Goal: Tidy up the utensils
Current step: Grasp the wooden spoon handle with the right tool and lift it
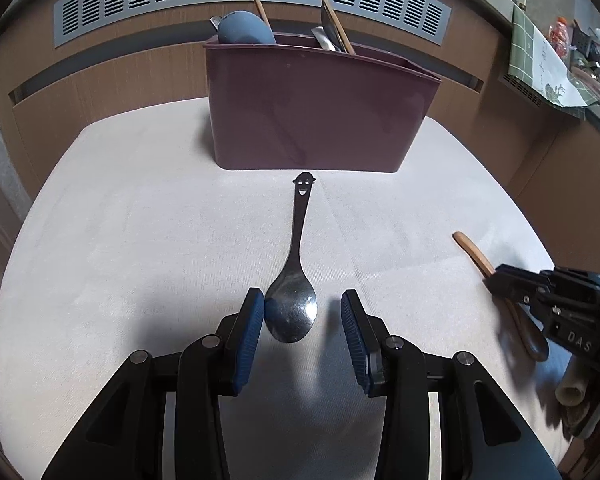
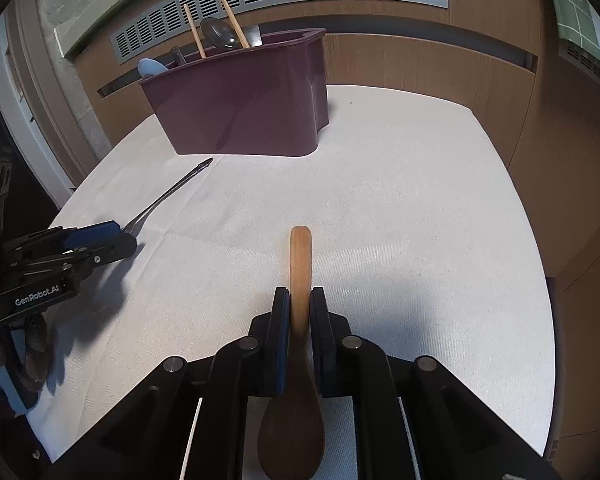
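Reading "GenRobot.AI", left tongs (image 2: 118, 236) gape — right tongs (image 2: 299, 296) clamp wooden spoon (image 2: 300, 264).

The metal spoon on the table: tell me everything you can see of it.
The metal spoon is shiny steel with a dark handle whose end is cut into a smiling face. It lies flat on the white tablecloth, bowl up, handle pointing at the maroon caddy. Its bowl sits between the open jaws of the left claw, at the left pad.
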Motion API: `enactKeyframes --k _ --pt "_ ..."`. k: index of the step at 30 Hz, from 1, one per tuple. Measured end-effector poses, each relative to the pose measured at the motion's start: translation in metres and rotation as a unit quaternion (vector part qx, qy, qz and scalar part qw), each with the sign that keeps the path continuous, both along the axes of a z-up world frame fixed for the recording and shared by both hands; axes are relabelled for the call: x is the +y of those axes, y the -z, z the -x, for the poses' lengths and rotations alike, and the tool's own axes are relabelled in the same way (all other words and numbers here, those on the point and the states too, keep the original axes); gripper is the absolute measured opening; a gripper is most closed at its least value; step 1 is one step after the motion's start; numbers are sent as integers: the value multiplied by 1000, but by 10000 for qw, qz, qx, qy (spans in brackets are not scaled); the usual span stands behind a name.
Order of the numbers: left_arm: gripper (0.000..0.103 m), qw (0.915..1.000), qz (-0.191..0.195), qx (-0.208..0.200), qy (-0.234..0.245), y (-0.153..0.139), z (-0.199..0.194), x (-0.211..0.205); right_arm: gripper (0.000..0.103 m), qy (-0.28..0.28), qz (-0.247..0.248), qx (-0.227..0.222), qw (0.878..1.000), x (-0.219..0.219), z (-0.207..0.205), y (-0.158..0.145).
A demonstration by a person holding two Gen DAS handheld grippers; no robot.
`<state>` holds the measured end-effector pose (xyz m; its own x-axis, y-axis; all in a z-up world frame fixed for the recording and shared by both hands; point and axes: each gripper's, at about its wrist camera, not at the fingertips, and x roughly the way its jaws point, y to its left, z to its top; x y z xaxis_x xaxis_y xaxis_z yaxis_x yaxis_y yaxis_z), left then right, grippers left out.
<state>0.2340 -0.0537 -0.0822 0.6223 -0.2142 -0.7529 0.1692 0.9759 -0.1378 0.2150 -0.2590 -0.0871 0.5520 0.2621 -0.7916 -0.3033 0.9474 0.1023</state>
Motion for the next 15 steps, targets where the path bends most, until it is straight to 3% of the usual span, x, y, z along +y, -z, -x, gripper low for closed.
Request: enactKeyframes --k 11,15 --pt "41 9999 145 55 -36 1 -1 6 11 -107 244 -28 9996 10 -4 -1" --pt "41 9997 220 75 -50 1 -2 9 16 -216 349 -68 9991 17 -11 0"
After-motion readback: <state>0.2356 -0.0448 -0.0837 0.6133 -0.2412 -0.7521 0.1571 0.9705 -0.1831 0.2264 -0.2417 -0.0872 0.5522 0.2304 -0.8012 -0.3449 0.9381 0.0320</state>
